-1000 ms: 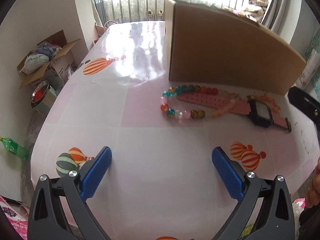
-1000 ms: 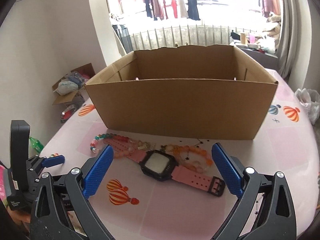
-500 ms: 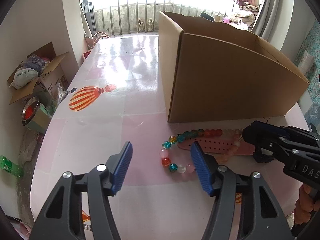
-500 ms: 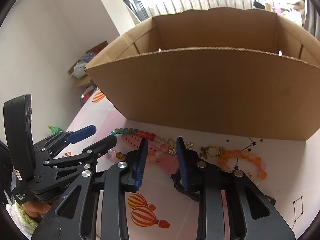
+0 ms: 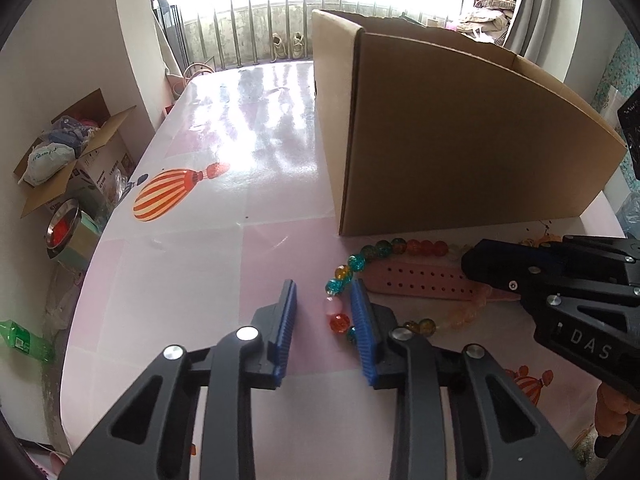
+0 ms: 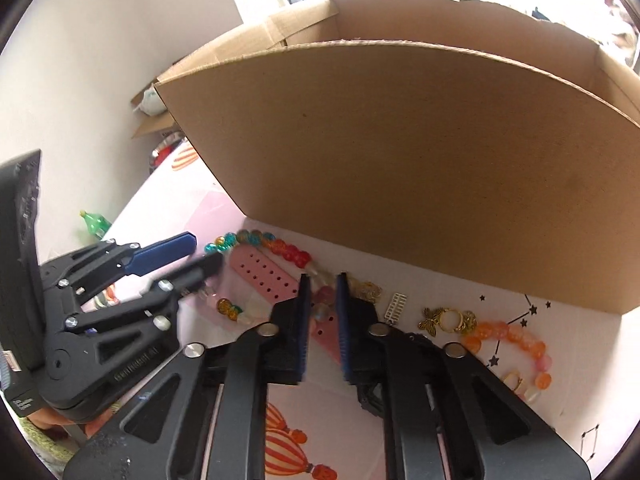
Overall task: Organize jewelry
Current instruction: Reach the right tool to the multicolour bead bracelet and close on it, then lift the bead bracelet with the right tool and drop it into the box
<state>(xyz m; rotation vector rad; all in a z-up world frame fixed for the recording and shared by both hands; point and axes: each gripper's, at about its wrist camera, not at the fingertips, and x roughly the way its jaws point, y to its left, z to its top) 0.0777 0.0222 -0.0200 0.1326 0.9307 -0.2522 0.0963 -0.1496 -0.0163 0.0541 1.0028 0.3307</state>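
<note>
Left tongs (image 5: 323,304) closing around bead bracelet (image 5: 376,250) — right tongs (image 6: 320,300) closing around pink watch strap (image 6: 266,276).

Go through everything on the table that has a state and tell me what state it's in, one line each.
Cardboard box: open at the top, upright.
Multicolour bead bracelet: flat on the table, draped over the strap.
Pink watch strap: unbuckled, lying flat.
Orange bead bracelet: flat, untouched.
Left gripper: closing, bracelet beads between its jaws, no grip yet.
Right gripper: closing, beads and strap between its jaws.
</note>
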